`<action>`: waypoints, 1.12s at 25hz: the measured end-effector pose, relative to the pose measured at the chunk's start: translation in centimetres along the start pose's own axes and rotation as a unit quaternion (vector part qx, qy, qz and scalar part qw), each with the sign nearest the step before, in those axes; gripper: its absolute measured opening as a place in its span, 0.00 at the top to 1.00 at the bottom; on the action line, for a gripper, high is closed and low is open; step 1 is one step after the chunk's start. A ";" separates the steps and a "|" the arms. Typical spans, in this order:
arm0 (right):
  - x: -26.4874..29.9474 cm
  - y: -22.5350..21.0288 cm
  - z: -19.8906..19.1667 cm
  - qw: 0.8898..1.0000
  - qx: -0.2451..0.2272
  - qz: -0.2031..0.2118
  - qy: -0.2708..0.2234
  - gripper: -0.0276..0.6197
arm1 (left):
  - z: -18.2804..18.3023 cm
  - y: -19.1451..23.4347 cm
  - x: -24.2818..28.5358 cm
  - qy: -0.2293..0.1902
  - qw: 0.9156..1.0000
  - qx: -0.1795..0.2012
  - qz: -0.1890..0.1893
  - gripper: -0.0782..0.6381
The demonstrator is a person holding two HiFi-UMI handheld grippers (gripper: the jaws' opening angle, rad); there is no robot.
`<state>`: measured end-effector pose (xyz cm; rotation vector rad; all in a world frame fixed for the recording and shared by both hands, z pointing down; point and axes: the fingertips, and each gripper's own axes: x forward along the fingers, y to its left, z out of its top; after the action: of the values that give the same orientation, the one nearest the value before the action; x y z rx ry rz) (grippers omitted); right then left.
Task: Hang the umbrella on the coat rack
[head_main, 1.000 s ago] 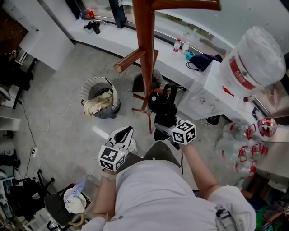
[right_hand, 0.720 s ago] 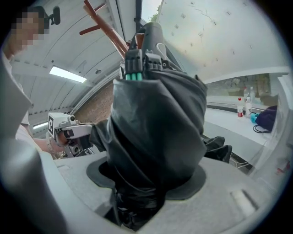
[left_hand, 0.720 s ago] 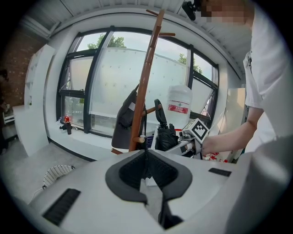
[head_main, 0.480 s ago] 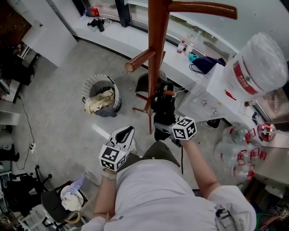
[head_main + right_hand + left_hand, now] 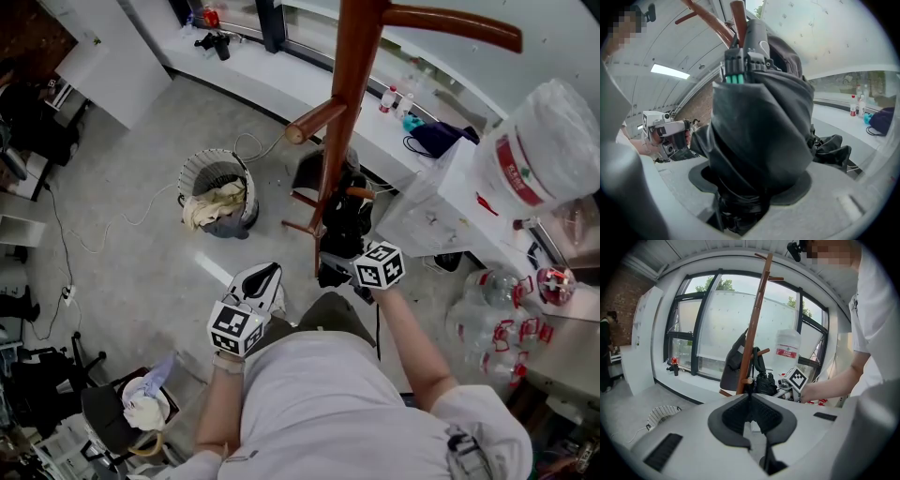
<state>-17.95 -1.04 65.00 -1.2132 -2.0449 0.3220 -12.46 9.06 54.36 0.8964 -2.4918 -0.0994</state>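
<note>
My right gripper [image 5: 339, 251] had its jaws clamped on the folded black umbrella [image 5: 343, 217]. They were held part-way apart by the bundle of fabric, pads pressing into it from both sides. In the right gripper view the umbrella filled nearly everything. Its dark cloth bulged out above my jaws, with a grey end and a few green rib tips at the top. Loose folds hung off to the right.

I held it upright just beside the pole of the wooden coat rack [image 5: 351, 89], below the short peg [image 5: 315, 120] that sticks out on the left. A longer peg [image 5: 454, 24] ran off to the right, higher up. Whether the umbrella was touching the pole I could not tell — from above the two overlapped. It hung on no peg; my grip carried it.

My left gripper [image 5: 262, 277] hovered lower and to the left, well apart from the rack. Its jaws were pressed together with nothing between them — the left gripper view showed the dark pads meeting at the tip. Past them in that view stood the pole with a dark garment [image 5: 733, 363] hanging on it.

On the floor to the left of the rack stood a wire waste basket [image 5: 193, 175] with pale rags in it. To the right a large water jug [image 5: 542, 139] sat on a white dispenser [image 5: 433, 208].
</note>
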 end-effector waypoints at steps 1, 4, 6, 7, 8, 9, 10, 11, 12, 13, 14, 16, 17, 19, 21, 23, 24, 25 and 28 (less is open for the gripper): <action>0.2 0.0 0.0 1.000 0.000 -0.001 -0.001 0.56 | -0.1 0.0 -0.1 -0.001 1.000 -0.001 0.001 0.89; 0.7 -0.3 0.1 1.000 0.000 -0.004 -0.005 0.56 | -0.3 0.1 -0.4 -0.001 1.000 -0.004 0.005 0.89; 1.0 -0.4 0.1 1.000 -0.002 -0.008 -0.004 0.55 | -0.5 0.1 -0.6 0.001 1.000 -0.004 0.005 0.89; 1.2 -0.5 0.1 1.000 -0.004 -0.010 -0.003 0.55 | -0.5 0.1 -0.8 0.001 1.000 -0.004 0.005 0.89; 1.4 -0.6 0.1 1.000 -0.005 -0.013 -0.002 0.55 | -0.5 0.2 -0.9 0.000 1.000 -0.004 0.006 0.89; 1.6 -0.8 0.1 1.000 -0.005 -0.017 0.000 0.55 | -0.6 0.2 -0.9 -0.001 1.000 -0.005 0.006 0.89; 1.7 -1.0 0.0 1.000 -0.005 -0.021 0.002 0.55 | -0.6 0.2 -0.9 -0.001 1.000 -0.007 0.006 0.89; 1.8 -1.2 -0.1 1.000 -0.005 -0.025 0.005 0.55 | -0.6 0.3 -0.9 -0.002 1.000 -0.007 0.006 0.89; 1.9 -1.4 -0.1 1.000 -0.005 -0.029 0.007 0.54 | -0.6 0.2 -0.9 -0.002 1.000 -0.008 0.006 0.89; 2.0 -1.6 -0.2 0.999 -0.004 -0.033 0.007 0.54 | -0.6 0.2 -0.9 -0.002 1.000 -0.008 0.006 0.89; 2.0 -1.7 -0.2 0.999 -0.002 -0.036 0.006 0.54 | -0.7 0.2 -0.9 -0.002 1.000 -0.007 0.005 0.89; 2.1 -1.9 -0.1 0.999 0.001 -0.041 0.002 0.53 | -0.8 0.3 -0.9 -0.001 1.000 -0.007 0.005 0.89; 2.2 -2.0 -0.1 0.999 0.003 -0.045 0.000 0.53 | -0.8 0.3 -0.9 -0.001 1.000 -0.006 0.005 0.89; 2.1 -2.3 0.0 0.999 0.010 -0.053 -0.004 0.51 | -0.8 0.3 -0.9 -0.001 1.000 -0.006 0.004 0.89; 1.9 -2.5 0.1 0.998 0.023 -0.061 -0.009 0.50 | -0.8 0.2 -1.0 -0.001 1.000 -0.005 0.002 0.89; 1.6 -2.8 0.3 0.997 0.041 -0.067 -0.019 0.47 | -0.8 0.2 -1.0 -0.002 1.000 -0.004 0.000 0.89; 1.4 -2.9 0.3 0.996 0.047 -0.072 -0.024 0.46 | -0.7 0.2 -1.0 -0.002 1.000 -0.004 -0.002 0.89; 1.2 -3.0 0.4 0.995 0.049 -0.079 -0.028 0.46 | -0.7 0.2 -1.0 -0.002 1.000 -0.003 -0.005 0.89; 0.6 -3.4 0.4 0.993 0.050 -0.099 -0.036 0.45 | -0.6 0.1 -0.8 -0.001 1.000 -0.002 -0.013 0.89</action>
<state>-20.69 -2.32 66.80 -0.9413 -2.1634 0.3736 -11.70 9.74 54.58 0.9282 -2.4820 -0.1140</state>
